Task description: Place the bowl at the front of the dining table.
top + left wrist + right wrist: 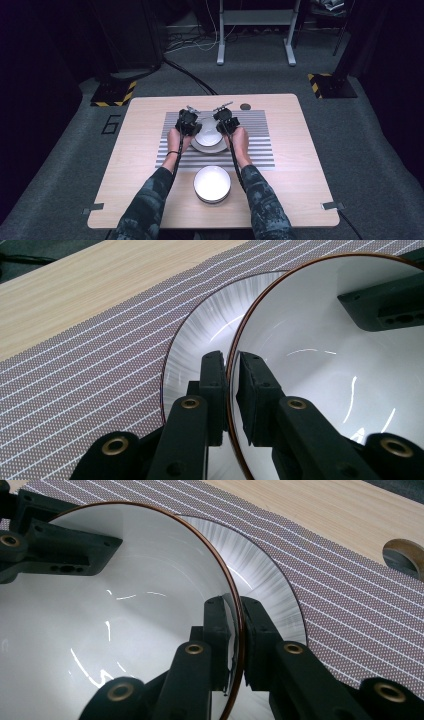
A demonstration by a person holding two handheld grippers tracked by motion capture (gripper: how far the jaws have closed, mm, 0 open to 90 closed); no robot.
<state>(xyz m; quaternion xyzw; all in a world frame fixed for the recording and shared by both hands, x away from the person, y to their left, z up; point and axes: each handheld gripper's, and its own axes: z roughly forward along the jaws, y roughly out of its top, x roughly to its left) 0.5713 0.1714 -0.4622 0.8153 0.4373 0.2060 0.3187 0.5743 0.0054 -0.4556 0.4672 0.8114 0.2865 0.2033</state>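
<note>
A white bowl (208, 136) with a thin brown rim is over a white ribbed plate (208, 148) on the striped placemat (255, 150). My left gripper (189, 122) is shut on the bowl's left rim, one pad inside and one outside. The right gripper (226, 121) is shut on the opposite rim in the same way. In the left gripper view the jaws (231, 360) pinch the bowl (320, 370) beside the plate (200, 335). In the right gripper view the jaws (235, 605) clamp the bowl (125, 605). Whether the bowl rests on the plate I cannot tell.
A second white bowl (212, 184) stands on the wooden table (135, 165) near its front edge, between the person's forearms. A round cable hole (245, 106) sits at the table's back edge, just beyond the placemat. Bare wood lies left and right of the mat.
</note>
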